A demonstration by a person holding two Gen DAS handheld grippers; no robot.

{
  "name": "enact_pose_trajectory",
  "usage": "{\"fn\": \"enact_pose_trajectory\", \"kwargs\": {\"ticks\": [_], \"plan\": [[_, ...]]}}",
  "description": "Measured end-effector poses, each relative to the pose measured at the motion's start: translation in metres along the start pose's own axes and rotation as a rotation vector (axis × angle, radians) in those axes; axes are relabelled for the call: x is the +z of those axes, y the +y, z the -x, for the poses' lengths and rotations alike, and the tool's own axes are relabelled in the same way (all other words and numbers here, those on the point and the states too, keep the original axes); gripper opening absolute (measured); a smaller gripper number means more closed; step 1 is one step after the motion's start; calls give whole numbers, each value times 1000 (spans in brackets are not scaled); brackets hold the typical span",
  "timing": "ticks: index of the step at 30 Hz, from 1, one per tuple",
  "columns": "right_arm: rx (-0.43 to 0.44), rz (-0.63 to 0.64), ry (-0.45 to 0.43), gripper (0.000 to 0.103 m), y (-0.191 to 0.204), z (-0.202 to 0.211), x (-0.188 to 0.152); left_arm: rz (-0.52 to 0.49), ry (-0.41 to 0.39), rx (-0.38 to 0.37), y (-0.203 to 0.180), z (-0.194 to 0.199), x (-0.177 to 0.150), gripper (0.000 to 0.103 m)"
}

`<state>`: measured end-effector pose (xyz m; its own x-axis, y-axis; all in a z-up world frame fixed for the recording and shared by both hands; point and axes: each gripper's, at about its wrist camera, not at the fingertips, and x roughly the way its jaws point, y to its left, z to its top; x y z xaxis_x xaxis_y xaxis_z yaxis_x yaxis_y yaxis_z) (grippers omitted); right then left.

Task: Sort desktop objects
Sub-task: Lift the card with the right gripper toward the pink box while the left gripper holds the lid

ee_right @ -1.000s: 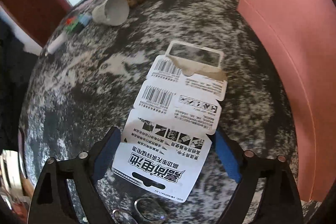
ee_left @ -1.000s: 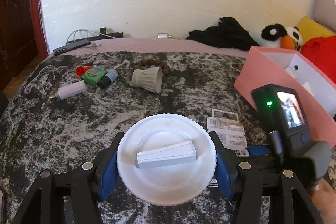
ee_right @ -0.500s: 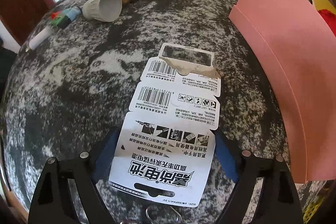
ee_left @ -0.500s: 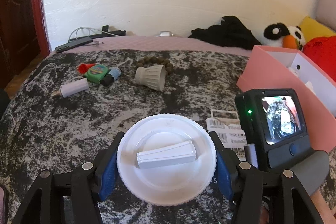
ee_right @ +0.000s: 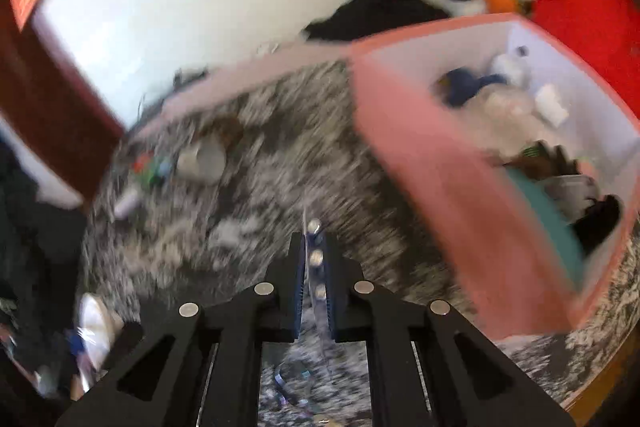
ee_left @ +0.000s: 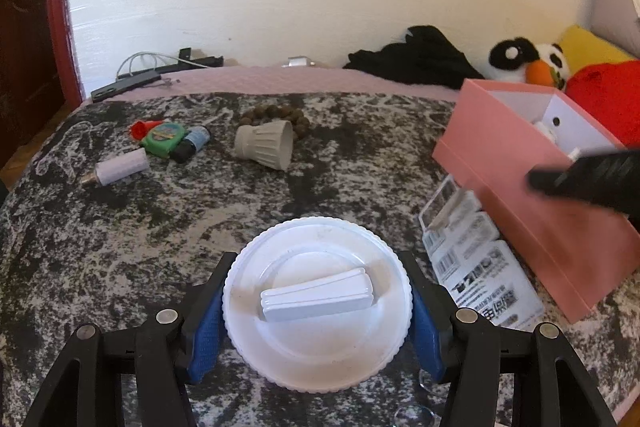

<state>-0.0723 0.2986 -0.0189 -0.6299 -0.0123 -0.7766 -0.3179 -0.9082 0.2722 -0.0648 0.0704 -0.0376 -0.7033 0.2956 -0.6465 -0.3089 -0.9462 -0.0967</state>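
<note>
The pink box (ee_right: 460, 163) already holds several items. A white lid (ee_left: 318, 301) is pinched in the left tongs (ee_left: 318, 311); a battery card (ee_right: 314, 259), just clamped edge-on in the right tongs (ee_right: 314, 267), is raised beside the box. A bulb (ee_left: 120, 169), cup (ee_left: 264, 145) and beads (ee_left: 280, 115) are left far from the box.

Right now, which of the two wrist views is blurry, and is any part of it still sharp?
The right wrist view is heavily motion-smeared: the grey speckled bedcover and open pink cardboard box streak, while the right gripper itself stays crisp. The left wrist view is sharp on the round white plastic lid; only a black shape crossing its right edge is blurred. Both bow straight edges, fisheye-style.
</note>
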Motion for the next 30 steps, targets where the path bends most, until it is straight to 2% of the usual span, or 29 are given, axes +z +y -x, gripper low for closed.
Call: {"fn": "enact_pose_trajectory", "kwargs": {"ticks": [2, 6, 8, 9, 10, 13, 16, 18, 20, 25, 27, 30], "plan": [[22, -28, 4, 10, -13, 0, 3, -15, 0, 2, -5, -1, 0, 65], [43, -29, 57, 12, -23, -18, 1, -14, 3, -2, -7, -3, 1, 65], [12, -12, 99, 28, -22, -33, -3, -12, 4, -5, -8, -4, 1, 65], [-4, -3, 120, 56, -22, -40, -6, -14, 3, -6, -8, -4, 2, 65], [-36, 22, 123, 75, -21, -45, -8, -17, 3, -7, -9, -4, 2, 65], [-151, 112, 62, 77, -17, -57, -13, -22, 2, -10, -9, -3, 2, 65], [-130, 136, 111, 77, -20, -80, -16, -23, -2, -11, -8, -1, 2, 65], [-113, 126, 173, 77, -23, -101, -21, -23, -6, -9, -7, 0, 3, 65], [-31, 99, 234, 79, -26, -117, -26, -17, -6, -9, -4, 1, 4, 65], [109, 57, 278, 89, -22, -125, -31, -9, -5, -8, -1, 2, 4, 65], [101, 72, 278, 92, -16, -127, -34, -13, -2, -8, -2, 1, 3, 65], [-30, 203, 274, 95, 10, -134, -43, -26, 0, -4, -4, 1, 3, 65]]}}
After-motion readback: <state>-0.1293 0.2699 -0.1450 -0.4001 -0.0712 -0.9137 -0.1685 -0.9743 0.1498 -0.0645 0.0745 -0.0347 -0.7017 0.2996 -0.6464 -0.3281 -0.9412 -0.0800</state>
